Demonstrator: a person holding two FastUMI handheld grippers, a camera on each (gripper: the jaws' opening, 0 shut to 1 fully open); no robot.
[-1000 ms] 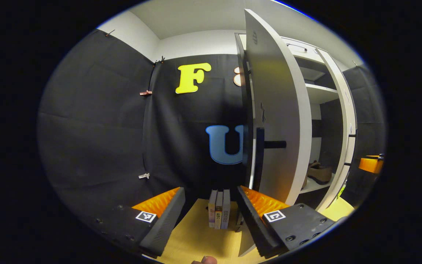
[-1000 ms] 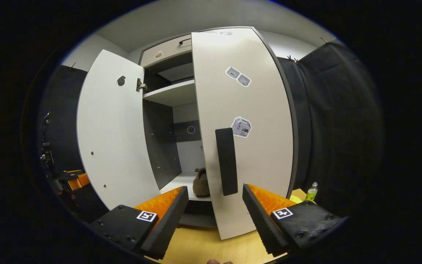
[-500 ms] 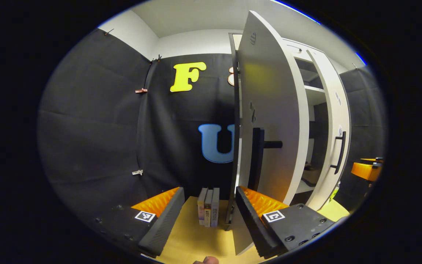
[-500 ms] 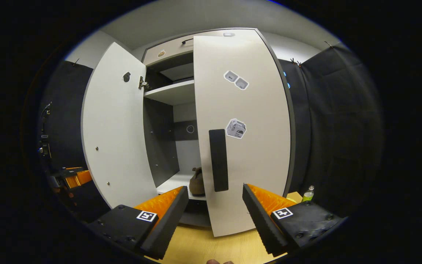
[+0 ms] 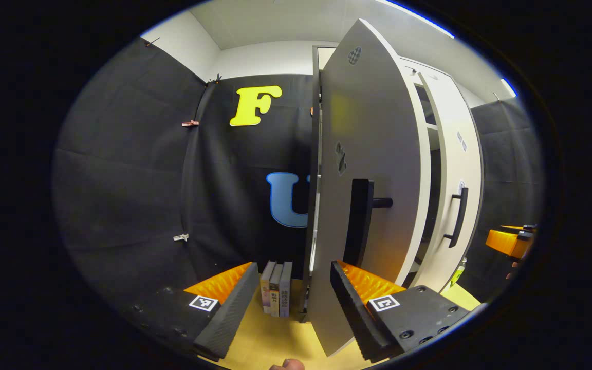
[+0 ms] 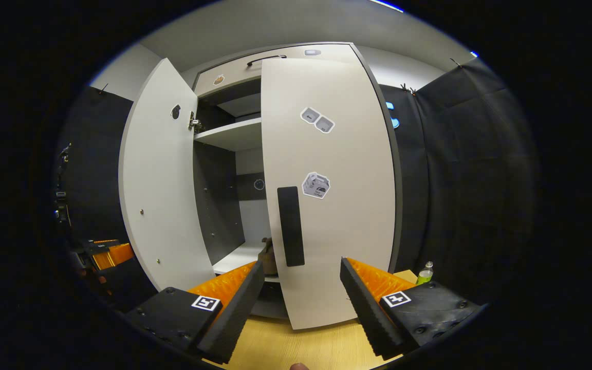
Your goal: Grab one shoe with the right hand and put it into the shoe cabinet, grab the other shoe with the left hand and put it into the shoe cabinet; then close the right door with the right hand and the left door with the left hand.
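Inside the shoe cabinet [image 6: 234,139] sits a shoe [image 6: 267,257]; both grippers gape wide, empty.

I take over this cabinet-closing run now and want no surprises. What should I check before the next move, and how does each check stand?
1. Shoe on the cabinet shelf: ok; the second shoe: cannot tell.
2. Right door fully shut: not ok, slightly ajar.
3. Left door shut: not ok, wide open.
4. Left gripper open, holding nothing: ok.
5. Right gripper open, holding nothing: ok.
6. Books out of the left door's path: cannot tell.
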